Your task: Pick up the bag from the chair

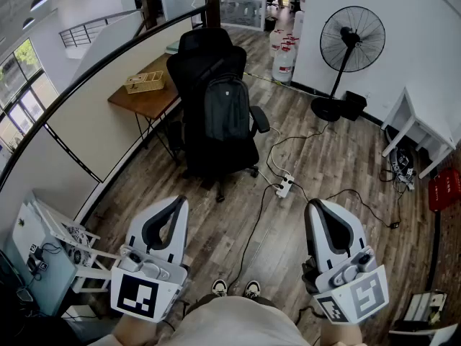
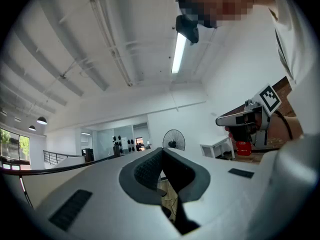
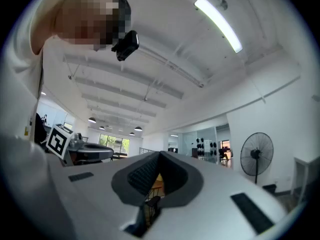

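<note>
Held left gripper (image 1: 177, 202) low in front, jaws pressed together, nothing btwn; did same w/ right gripper (image 1: 312, 207), also empty. Stood well back from dark bag (image 1: 225, 110), seen upright on seat of black chair (image 1: 209, 52), against backrest. Noted wooden desk (image 1: 148, 99) just beside chair, fan (image 1: 351, 38) further right.

We get a bright, evenly lit room in the head view: daylight comes thru windows (image 1: 21, 85) at upper left, w/ soft shadows on the floor (image 1: 324, 164). The dark bag (image 1: 225, 107) barely separates from the black chair (image 1: 209, 49). Fisheye bends lines twd the edges. Both gripper views have black vignetted corners. A ceiling tube (image 2: 178, 54) glares top centre in the left one, another tube (image 3: 220, 24) upper right in the right one.
</note>
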